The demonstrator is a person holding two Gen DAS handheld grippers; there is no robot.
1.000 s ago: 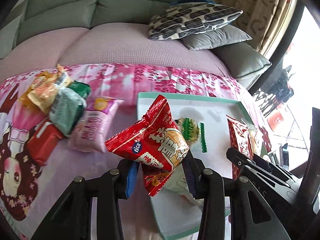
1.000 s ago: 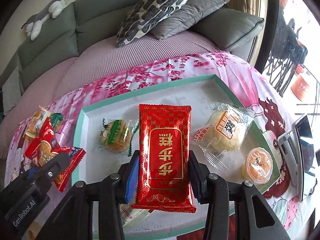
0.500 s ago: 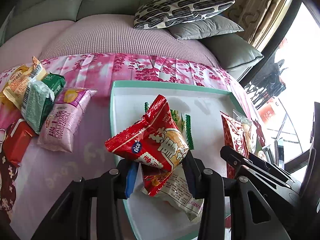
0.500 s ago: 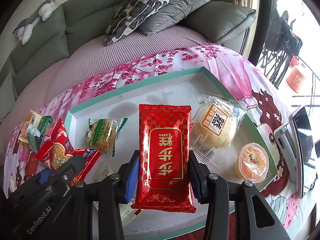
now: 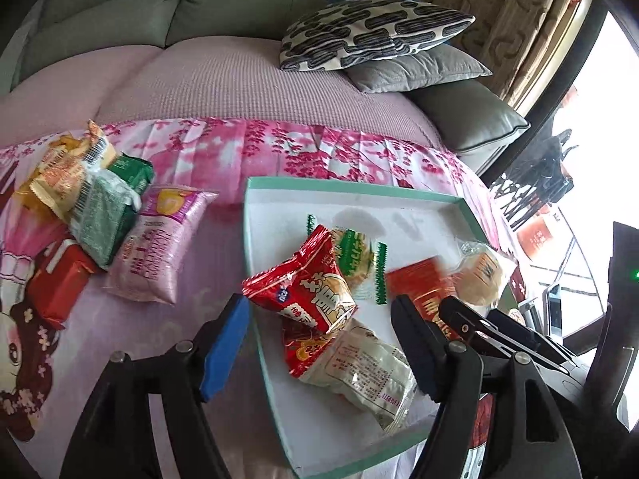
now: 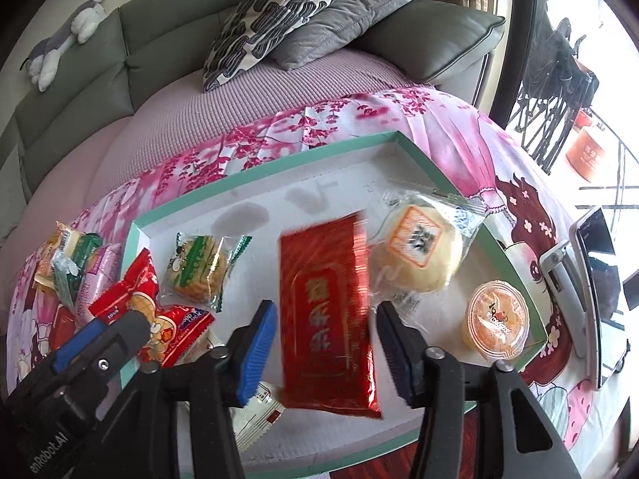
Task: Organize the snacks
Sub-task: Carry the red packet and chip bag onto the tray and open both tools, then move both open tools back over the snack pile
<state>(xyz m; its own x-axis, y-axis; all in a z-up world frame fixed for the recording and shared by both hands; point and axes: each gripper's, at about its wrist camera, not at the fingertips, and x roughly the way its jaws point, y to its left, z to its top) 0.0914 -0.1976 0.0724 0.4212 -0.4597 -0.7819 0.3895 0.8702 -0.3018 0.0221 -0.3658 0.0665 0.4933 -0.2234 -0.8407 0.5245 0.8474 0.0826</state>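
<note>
A white tray with a teal rim (image 5: pixel 351 185) (image 6: pixel 259 177) lies on the pink flowered cloth. My left gripper (image 5: pixel 319 311) hangs over its near left corner with its jaws opening. The puffy red snack bag (image 5: pixel 303 291) rests below them on a white-and-red packet (image 5: pixel 359 367), and neither pad touches it. My right gripper (image 6: pixel 325 311) is over the tray's middle, jaws also opening. A flat red packet (image 6: pixel 319 263) sits blurred between them, free of both pads. Also in the tray are a green-wrapped cookie (image 6: pixel 199 269), a round bun (image 6: pixel 419 255) and a jelly cup (image 6: pixel 497 321).
Left of the tray lies a pile of snacks: a pink packet (image 5: pixel 159 247), a green packet (image 5: pixel 104 219), a yellow packet (image 5: pixel 64 175) and a red box (image 5: pixel 56 283). A phone on a stand (image 6: pixel 591 279) sits right of the tray. Sofa cushions (image 5: pixel 371 36) lie behind.
Both grippers' jaws have spread apart. The puffy red bag has dropped out of the left jaws onto the tray. The flat red packet has come loose from the right jaws and is tilting downward.
</note>
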